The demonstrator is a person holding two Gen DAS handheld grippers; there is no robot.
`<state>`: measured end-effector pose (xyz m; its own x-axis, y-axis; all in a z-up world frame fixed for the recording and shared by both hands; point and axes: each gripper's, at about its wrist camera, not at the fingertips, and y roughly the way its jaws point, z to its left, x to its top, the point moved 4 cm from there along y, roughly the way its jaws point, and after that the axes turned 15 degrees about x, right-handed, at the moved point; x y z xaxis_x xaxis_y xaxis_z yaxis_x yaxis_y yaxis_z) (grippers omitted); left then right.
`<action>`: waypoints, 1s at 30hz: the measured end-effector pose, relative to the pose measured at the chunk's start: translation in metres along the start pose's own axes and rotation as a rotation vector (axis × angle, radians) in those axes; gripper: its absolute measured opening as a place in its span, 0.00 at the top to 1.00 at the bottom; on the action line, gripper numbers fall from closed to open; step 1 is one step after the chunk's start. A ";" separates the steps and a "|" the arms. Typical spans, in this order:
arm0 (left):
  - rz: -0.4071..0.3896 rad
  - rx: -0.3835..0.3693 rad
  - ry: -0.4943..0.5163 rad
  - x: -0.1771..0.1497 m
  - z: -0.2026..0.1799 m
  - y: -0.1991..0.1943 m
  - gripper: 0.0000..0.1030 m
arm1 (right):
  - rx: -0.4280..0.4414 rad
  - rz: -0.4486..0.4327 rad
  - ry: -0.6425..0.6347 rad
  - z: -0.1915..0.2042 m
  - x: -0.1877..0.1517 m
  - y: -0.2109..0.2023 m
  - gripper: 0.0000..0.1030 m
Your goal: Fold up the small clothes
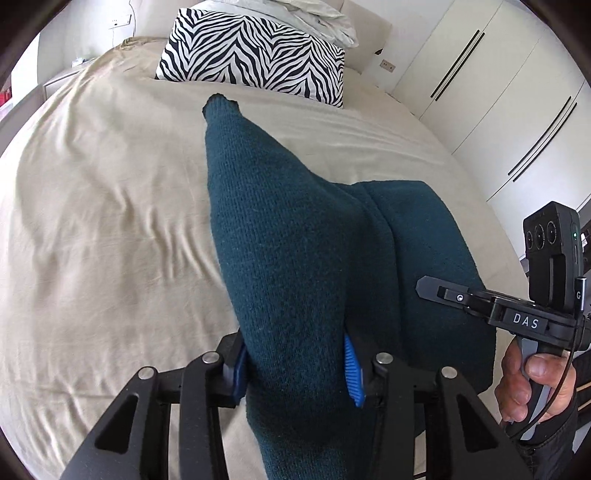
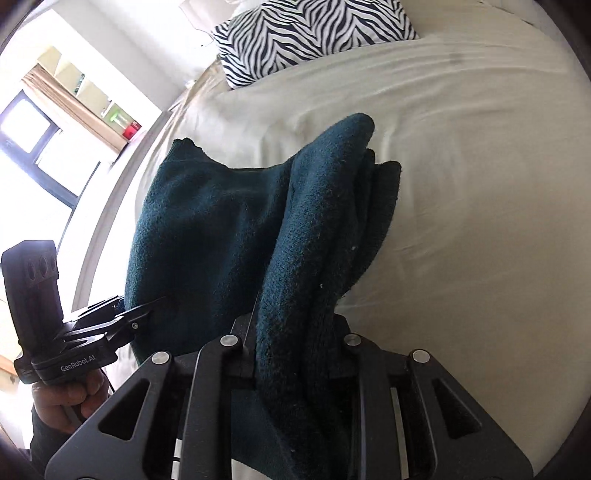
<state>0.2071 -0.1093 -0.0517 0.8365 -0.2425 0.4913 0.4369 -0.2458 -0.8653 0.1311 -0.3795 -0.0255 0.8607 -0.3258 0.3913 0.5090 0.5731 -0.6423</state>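
The bed (image 1: 92, 192) fills both views, covered by a beige sheet with shallow creases. At its head lies a zebra-striped pillow (image 1: 255, 55), with rumpled white bedding (image 1: 314, 18) behind it. White wardrobe doors (image 1: 498, 92) with long dark handles stand to the right of the bed in the left wrist view only. The right wrist view alone shows a dark-framed window (image 2: 33, 144) with a tan curtain and a small red object (image 2: 130, 132) on the ledge beside it.

The dark teal knitted garment (image 1: 295, 258) is lifted off the sheet near the foot of the bed, held at two places and hanging in folds between them; part of it rests on the sheet toward the right of the left wrist view. One narrow end rises to a point toward the pillow.

The left hand-held gripper (image 1: 295, 365) is clamped on a thick bunch of the knit, its blue ribbed pads (image 1: 352, 369) pressing the cloth from both sides. The right hand-held gripper (image 2: 295, 354) is closed tightly on several stacked layers of the same garment; the cloth hides its pads.

Each view catches the other tool at its edge. The right tool's body reads "DAS" in the left wrist view, with the right hand (image 1: 532, 384) around its grip. The left tool's body reads "GenRobot.AI" in the right wrist view, with the left hand (image 2: 66, 398) beneath it.
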 end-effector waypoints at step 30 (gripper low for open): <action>-0.242 0.256 -0.106 -0.162 0.129 -0.101 0.11 | 0.072 -0.115 0.053 0.090 -0.138 0.054 0.61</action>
<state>0.0699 0.0755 -0.0573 0.7228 -0.1040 0.6832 0.6835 -0.0384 -0.7289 0.0388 -0.2362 -0.0547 0.7973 -0.4305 0.4231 0.6035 0.5814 -0.5457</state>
